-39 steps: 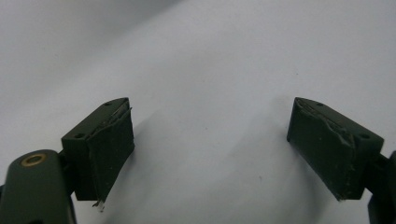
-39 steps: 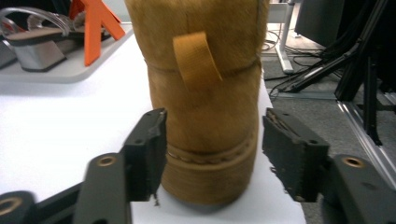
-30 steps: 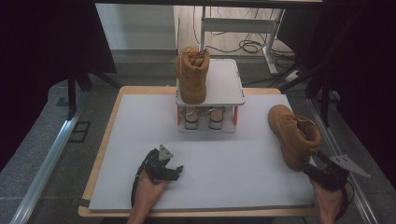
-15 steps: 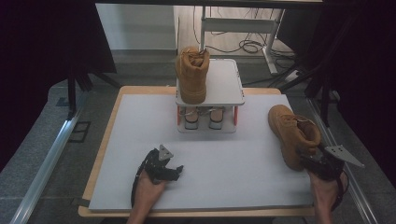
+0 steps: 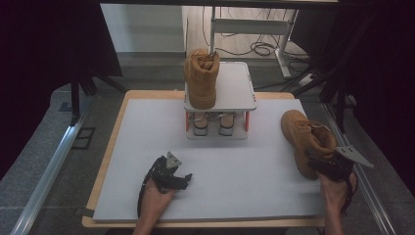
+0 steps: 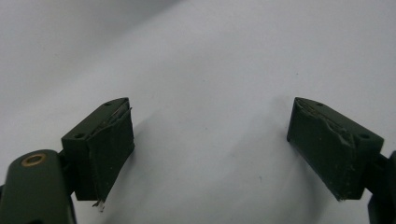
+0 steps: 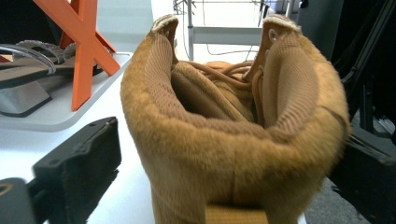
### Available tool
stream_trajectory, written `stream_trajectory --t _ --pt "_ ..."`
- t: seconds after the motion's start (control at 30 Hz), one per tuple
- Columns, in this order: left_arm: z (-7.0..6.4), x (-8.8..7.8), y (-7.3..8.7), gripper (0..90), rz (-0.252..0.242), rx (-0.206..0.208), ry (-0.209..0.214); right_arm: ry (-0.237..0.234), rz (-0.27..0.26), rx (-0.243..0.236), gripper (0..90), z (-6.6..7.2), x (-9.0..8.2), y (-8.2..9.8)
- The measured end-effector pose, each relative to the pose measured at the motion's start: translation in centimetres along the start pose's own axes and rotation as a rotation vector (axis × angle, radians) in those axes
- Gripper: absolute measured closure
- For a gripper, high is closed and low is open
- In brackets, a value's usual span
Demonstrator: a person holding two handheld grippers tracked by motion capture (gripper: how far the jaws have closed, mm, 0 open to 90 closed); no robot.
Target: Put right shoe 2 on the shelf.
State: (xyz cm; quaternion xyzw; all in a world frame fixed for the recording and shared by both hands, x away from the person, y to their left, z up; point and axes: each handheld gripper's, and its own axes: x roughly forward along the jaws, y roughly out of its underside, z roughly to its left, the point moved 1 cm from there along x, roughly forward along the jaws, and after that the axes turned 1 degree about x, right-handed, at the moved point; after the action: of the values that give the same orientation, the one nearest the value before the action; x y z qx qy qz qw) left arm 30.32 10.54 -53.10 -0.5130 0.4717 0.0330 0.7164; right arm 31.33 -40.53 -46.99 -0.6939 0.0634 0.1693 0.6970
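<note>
Right gripper (image 5: 327,166): jaws just opening, now wide, the tan suede ankle boot's (image 5: 306,139) heel between them, left pad clear.
Left gripper (image 5: 172,177): jaws wide, nothing between, over white table board (image 5: 244,166).

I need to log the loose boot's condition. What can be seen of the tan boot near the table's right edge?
The tan boot is an ankle-high, suede-like lace-up with a padded collar, a tongue and matching laces. It stands upright on its sole on the grey table, near the right edge, heel toward the person. The right tongs straddle its heel collar; their jaws have just been opening, the left jaw clear of the boot, and contact at the right jaw cannot be told.
</note>
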Motion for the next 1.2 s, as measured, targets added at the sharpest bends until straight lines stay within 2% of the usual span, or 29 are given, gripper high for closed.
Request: stream_trajectory --t 0.13,0.33,0.5,0.7,0.87,1.03,1.2 --pt "0.0 0.0 0.0 14.6 0.0 0.0 0.0 0.009 -0.002 -0.002 0.0 0.1 0.6 0.0" --pt "0.0 0.0 0.0 14.5 0.0 0.001 0.0 0.014 0.0 0.026 0.0 0.1 1.2 -0.2" --pt "0.0 0.0 0.0 14.6 0.001 0.001 -0.001 0.029 0.013 0.011 0.0 0.1 1.8 -0.3" --pt "0.0 0.0 0.0 14.6 0.0 0.0 0.0 0.051 -0.002 0.016 5.5 0.3 2.1 -0.3" --pt "0.0 0.0 0.0 14.6 0.001 0.002 0.0 0.046 -0.015 0.013 15.8 0.2 1.8 -0.2" --pt "0.0 0.0 0.0 14.6 0.0 0.0 0.0 0.021 -0.013 0.019 28.4 0.1 1.5 -0.2" --pt "0.0 0.0 0.0 14.6 0.0 0.0 0.0 0.006 -0.016 0.018 43.5 0.1 1.3 -0.1"
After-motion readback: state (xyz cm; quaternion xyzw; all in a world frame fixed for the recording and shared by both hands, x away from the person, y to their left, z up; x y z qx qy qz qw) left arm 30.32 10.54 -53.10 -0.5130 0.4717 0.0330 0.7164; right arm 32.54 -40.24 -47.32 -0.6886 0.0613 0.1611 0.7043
